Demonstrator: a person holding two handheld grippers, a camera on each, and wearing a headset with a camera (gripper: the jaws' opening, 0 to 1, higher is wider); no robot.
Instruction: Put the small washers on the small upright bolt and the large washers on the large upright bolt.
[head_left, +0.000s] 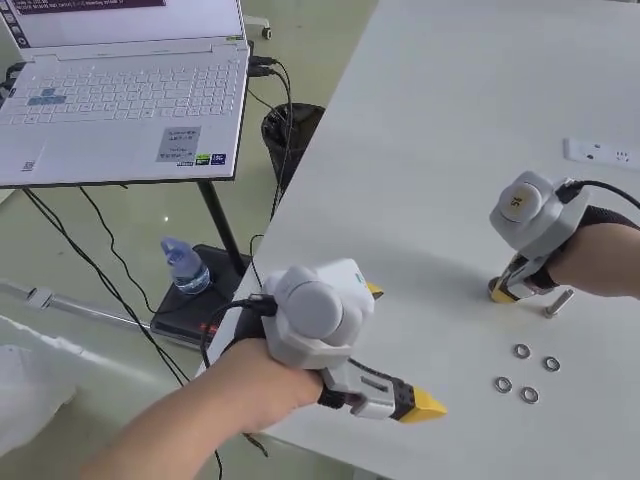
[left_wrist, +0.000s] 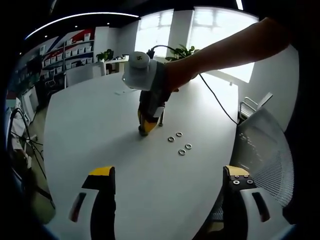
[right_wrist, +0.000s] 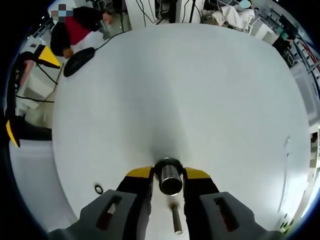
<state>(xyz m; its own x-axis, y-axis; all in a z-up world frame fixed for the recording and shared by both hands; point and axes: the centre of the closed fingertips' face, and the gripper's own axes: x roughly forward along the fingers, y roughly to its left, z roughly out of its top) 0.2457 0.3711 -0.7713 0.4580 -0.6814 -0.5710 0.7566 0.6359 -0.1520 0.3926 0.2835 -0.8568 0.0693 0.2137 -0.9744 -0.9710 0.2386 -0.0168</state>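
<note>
My right gripper (head_left: 506, 292) points down at the white table (head_left: 430, 150) and is shut on the large bolt (right_wrist: 170, 184), whose dark round end faces the right gripper view between the yellow tips. The small bolt (head_left: 558, 302) lies on its side just beside it, and shows under the jaws as the small bolt (right_wrist: 176, 220). Several loose washers (head_left: 525, 372) lie flat nearer the table's front edge, apart from both bolts. My left gripper (head_left: 398, 347) hovers open near the front edge, well left of the washers (left_wrist: 179, 143). In its own view the left gripper (left_wrist: 168, 172) holds nothing.
A white power strip (head_left: 600, 152) lies at the far right of the table. Off the table's left edge stand an open laptop (head_left: 120, 90) on a stand, a black bin (head_left: 290, 125) and a water bottle (head_left: 185, 265) on the floor, with cables running about.
</note>
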